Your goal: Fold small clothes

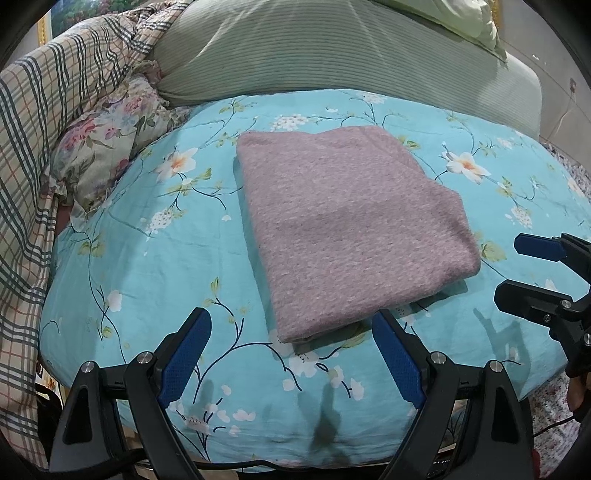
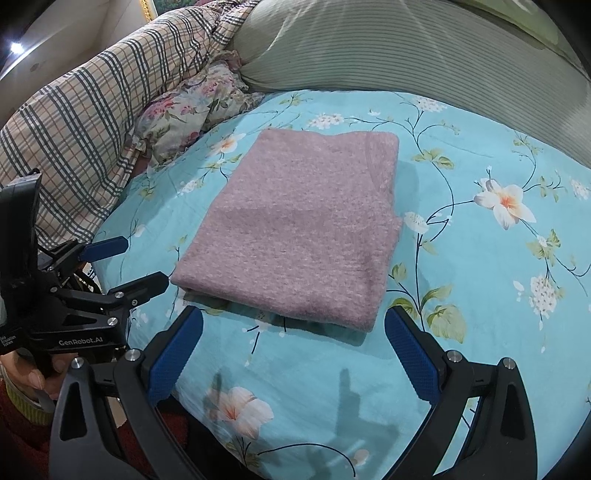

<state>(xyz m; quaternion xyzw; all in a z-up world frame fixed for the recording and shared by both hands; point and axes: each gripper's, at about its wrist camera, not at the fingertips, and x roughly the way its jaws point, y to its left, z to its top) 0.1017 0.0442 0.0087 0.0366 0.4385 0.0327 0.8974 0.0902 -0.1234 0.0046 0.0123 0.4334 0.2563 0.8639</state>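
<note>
black left gripper (image 1: 291,332), blue-padded jaws, perhaps ribbed cuff (image 2: 22,404)

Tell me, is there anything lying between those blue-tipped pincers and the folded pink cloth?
Nothing but bare flowered sheet. In each wrist view, the open left gripper and right gripper stop just short of the folded pink garment.

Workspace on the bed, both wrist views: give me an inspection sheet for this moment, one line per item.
Surface: bed with turquoise floral sheet, a few shallow wrinkles.
Job's things: pink knit garment, folded into a flat rectangle, lying mid-sheet, untouched.
Clutter: floral pillow and plaid quilt bunched at the left edge; green striped bedding behind the garment.
Grippers: left gripper and right gripper both open, empty, near the garment's front edge.
Cables: a dark cable runs below the left gripper.
Surroundings: a picture frame corner at upper left; little else shows.
</note>
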